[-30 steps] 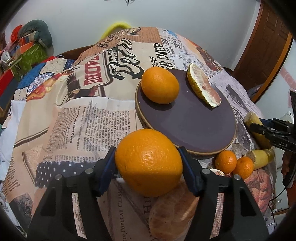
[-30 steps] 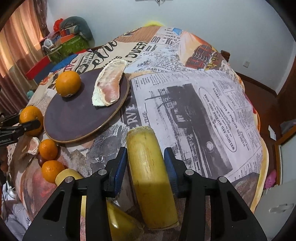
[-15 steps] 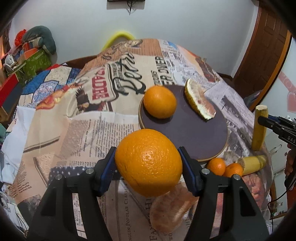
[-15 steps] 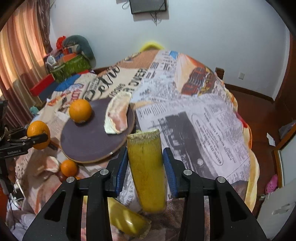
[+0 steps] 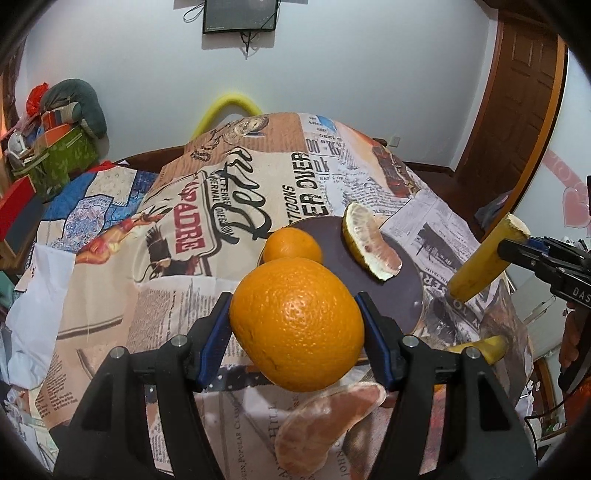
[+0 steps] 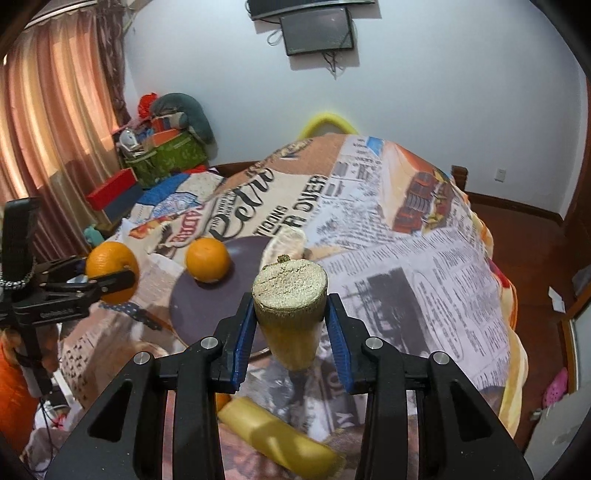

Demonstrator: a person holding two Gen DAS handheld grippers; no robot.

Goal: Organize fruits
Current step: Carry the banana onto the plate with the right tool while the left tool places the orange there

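So, going left to right: a big orange [image 5: 297, 325] is clamped between the blue pads of the left gripper [image 5: 295, 332], jaws spread about halfway and pressed on both sides of the fruit, and it's held up off the newspaper-print tablecloth [image 5: 110, 295]. A peeled pomelo segment [image 5: 325, 428] can be seen lying on the cloth right under it, near edge. Just beyond, a dark round tray [image 5: 402, 295] is sat on the table with a second orange [image 5: 293, 247] on its left part and a pomelo wedge [image 5: 371, 247] with the rind on, laid at its far right.

Further right, a yellow sugarcane piece [image 6: 290, 314] is gripped by the right gripper [image 6: 291, 325], jaws fairly narrow and closed snug on it, cut end pointed up toward the camera, lifted clear of the table just right of the tray. Another yellow cane piece [image 6: 280, 439] is left lying on the cloth near the bottom edge, partly blurred. A bit of a small orange fruit [image 6: 222, 401] is glimpsed beside it, mostly hidden by the gripper. A wall screen [image 6: 317, 29] is mounted at the far wall
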